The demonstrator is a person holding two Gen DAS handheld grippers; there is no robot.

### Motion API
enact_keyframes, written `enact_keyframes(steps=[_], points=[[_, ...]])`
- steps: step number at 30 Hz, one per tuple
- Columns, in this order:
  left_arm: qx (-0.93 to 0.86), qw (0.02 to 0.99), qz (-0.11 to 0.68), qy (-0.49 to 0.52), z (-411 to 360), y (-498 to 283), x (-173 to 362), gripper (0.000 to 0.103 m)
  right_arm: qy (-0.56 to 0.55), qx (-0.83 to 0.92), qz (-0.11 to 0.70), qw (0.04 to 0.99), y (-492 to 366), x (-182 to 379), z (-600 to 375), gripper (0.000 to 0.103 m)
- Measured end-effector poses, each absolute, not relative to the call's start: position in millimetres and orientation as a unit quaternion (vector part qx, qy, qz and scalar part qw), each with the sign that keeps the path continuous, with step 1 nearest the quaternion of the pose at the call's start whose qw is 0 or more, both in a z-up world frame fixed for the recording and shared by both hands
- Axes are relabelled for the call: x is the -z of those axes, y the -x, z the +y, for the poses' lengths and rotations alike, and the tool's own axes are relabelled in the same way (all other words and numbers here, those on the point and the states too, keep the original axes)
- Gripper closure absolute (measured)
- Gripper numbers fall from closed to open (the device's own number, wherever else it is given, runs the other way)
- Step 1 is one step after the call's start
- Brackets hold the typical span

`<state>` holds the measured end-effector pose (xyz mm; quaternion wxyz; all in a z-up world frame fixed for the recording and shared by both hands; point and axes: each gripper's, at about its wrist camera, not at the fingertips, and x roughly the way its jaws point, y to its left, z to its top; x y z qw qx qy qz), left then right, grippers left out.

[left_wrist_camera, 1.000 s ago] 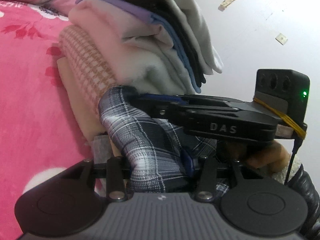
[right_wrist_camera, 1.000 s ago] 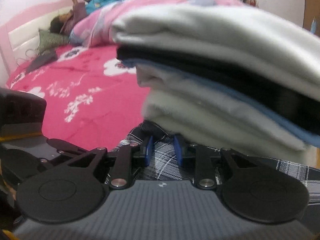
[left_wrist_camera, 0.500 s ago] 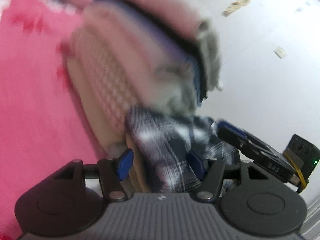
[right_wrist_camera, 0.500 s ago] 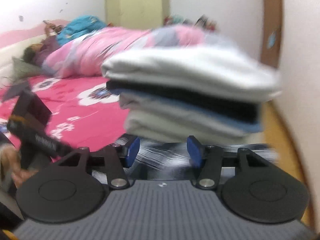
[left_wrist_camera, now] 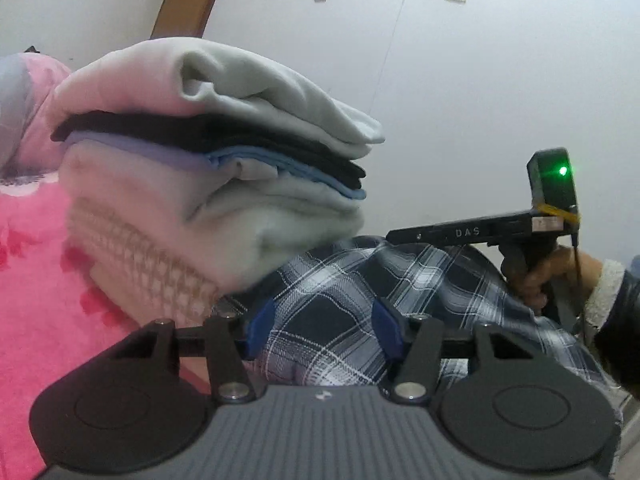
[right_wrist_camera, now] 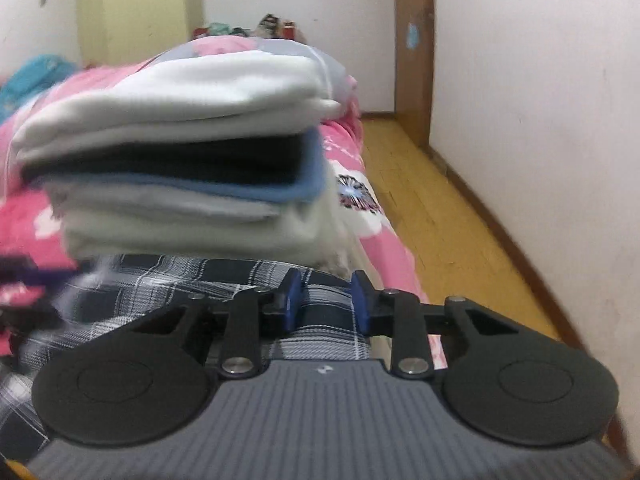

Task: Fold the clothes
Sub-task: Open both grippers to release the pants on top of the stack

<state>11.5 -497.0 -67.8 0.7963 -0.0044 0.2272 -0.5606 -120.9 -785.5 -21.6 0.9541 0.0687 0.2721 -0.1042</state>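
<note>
Plaid shirt [left_wrist_camera: 332,304] lies on pink floral bed [left_wrist_camera: 44,320], tucked partly under stack of folded clothes [left_wrist_camera: 216,184].

Your left gripper [left_wrist_camera: 322,330]: jaws just been closing slightly, now apart, plaid cloth bulging between, pads seemingly not pinching.

Your right gripper [right_wrist_camera: 325,300]: jaws just been closing, narrow gap, plaid fold between; firm clamp or not, cannot tell.

Both views swung since a second ago: the stack now seen from its side.

Judgement: regrasp underway. Stack weighs on shirt; pulling may topple it. Bed edge, wooden floor [right_wrist_camera: 448,216] close right.
</note>
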Motion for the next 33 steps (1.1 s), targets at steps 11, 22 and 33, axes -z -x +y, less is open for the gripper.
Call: enact_keyframes(steps=[11, 22, 33], points=[[0.546, 0.806, 0.226, 0.014, -478.7, -15.6, 48.9, 0.039, -0.117, 0.288, 0.198, 0.930, 196.2, 10.6, -794.7, 0.076], [0.602, 0.779, 0.167, -0.055, -468.1, 49.5, 23.1, 0.039, -0.194, 0.246, 0.065, 0.947, 328.0, 2.1, -685.0, 0.073], [0.658, 0.718, 0.092, -0.206, -446.2, 135.4, 47.2, 0.029, -0.431, 0.247, 0.047, 0.867, 353.3, 69.0, -682.0, 0.039]])
